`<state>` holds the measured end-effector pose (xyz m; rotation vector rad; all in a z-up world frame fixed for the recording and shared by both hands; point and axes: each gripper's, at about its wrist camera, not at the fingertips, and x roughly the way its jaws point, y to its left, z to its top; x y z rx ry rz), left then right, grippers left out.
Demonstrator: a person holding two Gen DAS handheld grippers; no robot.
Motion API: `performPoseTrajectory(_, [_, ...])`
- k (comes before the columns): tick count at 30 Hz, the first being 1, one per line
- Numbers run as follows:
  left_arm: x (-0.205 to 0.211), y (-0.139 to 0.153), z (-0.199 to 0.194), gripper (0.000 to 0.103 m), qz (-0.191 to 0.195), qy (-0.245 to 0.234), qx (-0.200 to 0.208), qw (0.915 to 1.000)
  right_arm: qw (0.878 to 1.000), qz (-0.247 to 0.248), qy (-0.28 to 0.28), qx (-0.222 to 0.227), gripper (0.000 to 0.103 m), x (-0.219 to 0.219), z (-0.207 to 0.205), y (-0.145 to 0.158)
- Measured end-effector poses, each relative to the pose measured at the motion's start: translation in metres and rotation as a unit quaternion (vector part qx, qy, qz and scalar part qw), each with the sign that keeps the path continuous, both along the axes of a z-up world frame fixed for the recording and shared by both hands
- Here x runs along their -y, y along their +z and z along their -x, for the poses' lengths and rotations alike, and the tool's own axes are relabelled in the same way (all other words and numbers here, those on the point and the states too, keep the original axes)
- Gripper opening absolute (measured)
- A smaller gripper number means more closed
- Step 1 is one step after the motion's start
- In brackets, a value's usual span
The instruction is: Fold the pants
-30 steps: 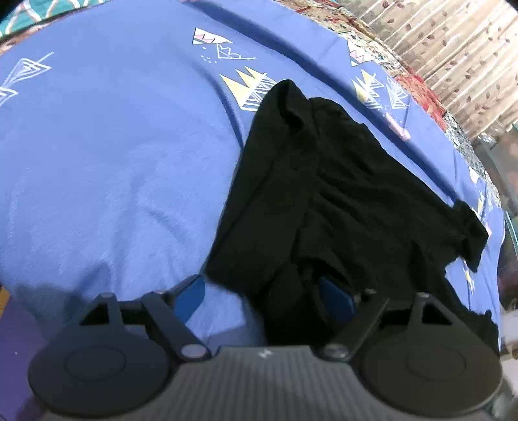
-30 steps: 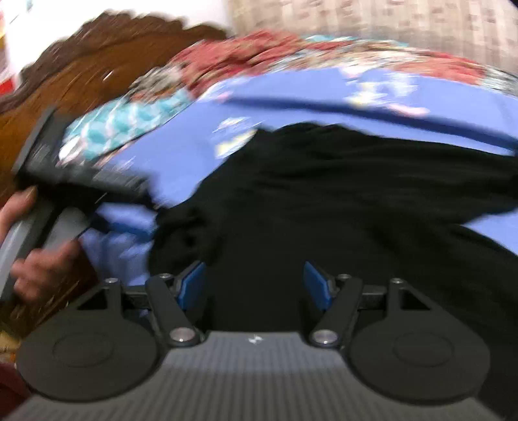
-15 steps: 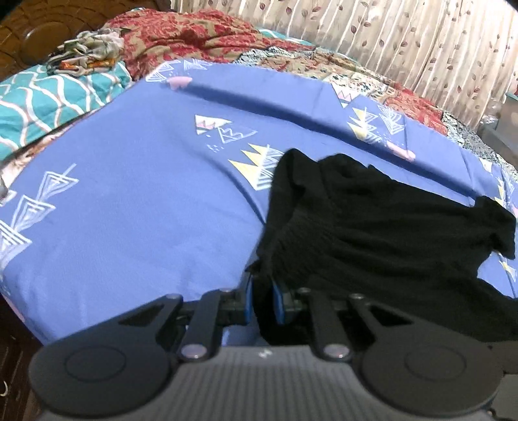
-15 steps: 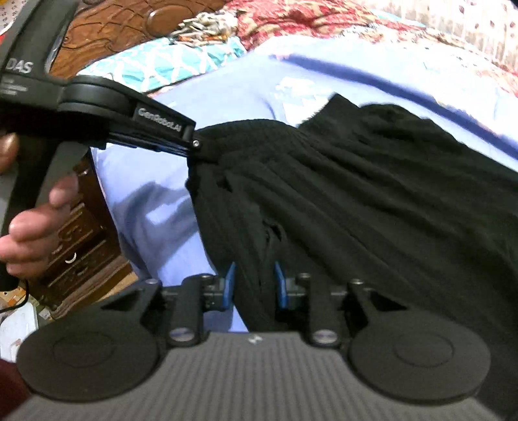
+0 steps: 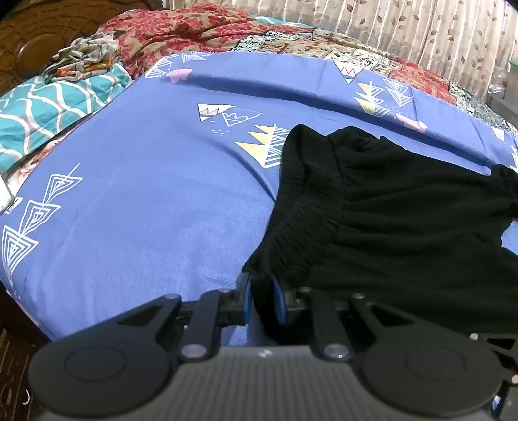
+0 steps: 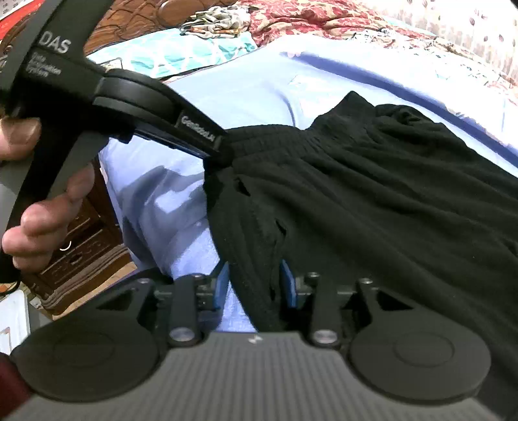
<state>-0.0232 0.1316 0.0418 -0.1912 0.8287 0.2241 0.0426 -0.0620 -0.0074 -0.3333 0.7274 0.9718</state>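
— Left wrist view: evenly lit, soft indoor light, colours saturated on the blue blanket [image 5: 145,200]. Sharp through the middle, a little soft toward the curtain [image 5: 421,29] at the top.

— Right wrist view: far brighter. Washed out, nearly white where the same blanket [image 6: 259,84] catches glare. Slightly smeared overall.

— Strong fisheye bending in both; black vignette in the corners, straight edges bowed.

— Black pants [image 5: 404,226] too dark for detail, folds barely readable; ribbing at the waistband just visible.

— Grey shadow patches on the blanket under the left gripper [image 6: 223,155] in the right view. Near gripper bodies slightly out of focus.
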Motion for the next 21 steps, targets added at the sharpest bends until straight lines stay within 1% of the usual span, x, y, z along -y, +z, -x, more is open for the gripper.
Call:
performPoseTrajectory(5, [0.002,0.000,0.000,0.015,-0.006,-0.001,-0.002,1.0000,1.000,-0.012,-0.003,0.004,0.040,-0.001,0.002,0.004])
performPoseTrajectory(10, [0.004,0.000,-0.001,0.015,-0.012,-0.001,-0.005,0.9999,0.999,-0.028,-0.016,-0.001,0.041,0.008,0.001,0.008])
performPoseTrajectory(21, [0.005,-0.001,-0.003,0.016,-0.019,-0.001,-0.012,0.9998,0.999,-0.035,-0.029,-0.013,0.044,0.015,-0.002,0.006])
